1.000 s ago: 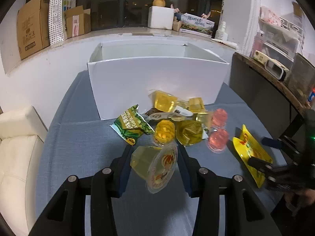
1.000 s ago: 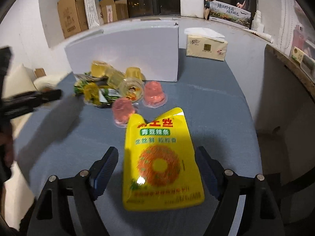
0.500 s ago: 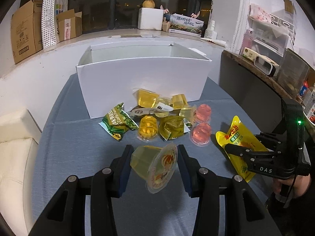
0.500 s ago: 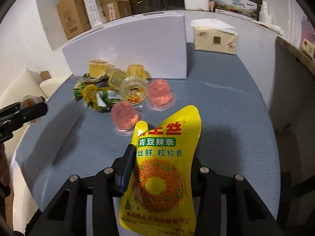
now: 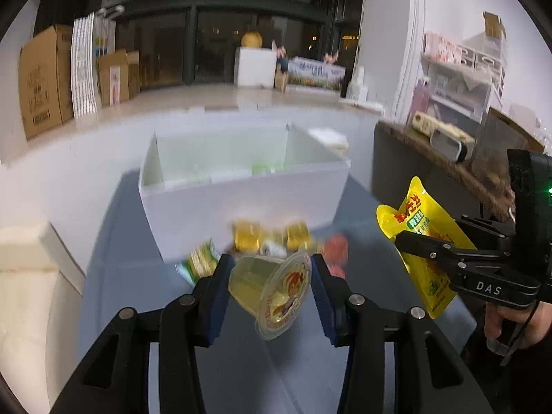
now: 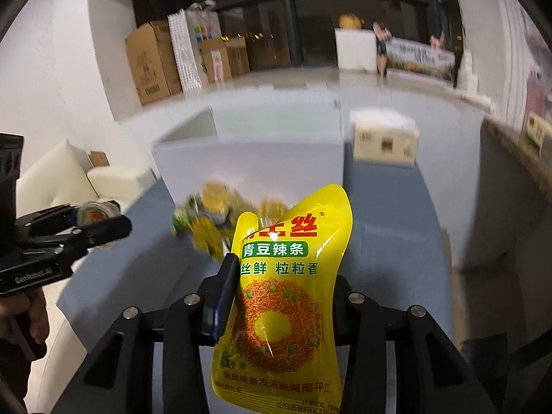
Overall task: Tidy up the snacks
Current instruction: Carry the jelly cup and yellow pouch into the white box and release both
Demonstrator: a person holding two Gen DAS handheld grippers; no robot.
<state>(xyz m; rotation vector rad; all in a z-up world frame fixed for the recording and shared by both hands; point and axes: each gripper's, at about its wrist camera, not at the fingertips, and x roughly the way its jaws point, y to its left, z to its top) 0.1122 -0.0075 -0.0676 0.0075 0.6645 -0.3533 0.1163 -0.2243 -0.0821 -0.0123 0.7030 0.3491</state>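
Note:
My left gripper (image 5: 270,276) is shut on a yellow jelly cup (image 5: 269,288), held tilted above the blue table. My right gripper (image 6: 281,283) is shut on a yellow snack pouch (image 6: 286,296), lifted off the table; the pouch also shows in the left wrist view (image 5: 422,238). The open white box (image 5: 241,186) stands ahead, also seen in the right wrist view (image 6: 262,145). A blurred pile of jelly cups and green packets (image 5: 272,241) lies on the table in front of the box. The left gripper with its cup shows in the right wrist view (image 6: 96,220).
A tissue box (image 6: 384,143) stands right of the white box. A white sofa (image 5: 24,276) is at the left. A shelf with clutter (image 5: 445,141) runs along the right. Cardboard boxes (image 5: 41,79) sit on the ledge behind.
Both grippers have risen off the table. The right gripper closed on the yellow pouch and lifted it. The left still holds the jelly cup. The view now looks over the box rim.

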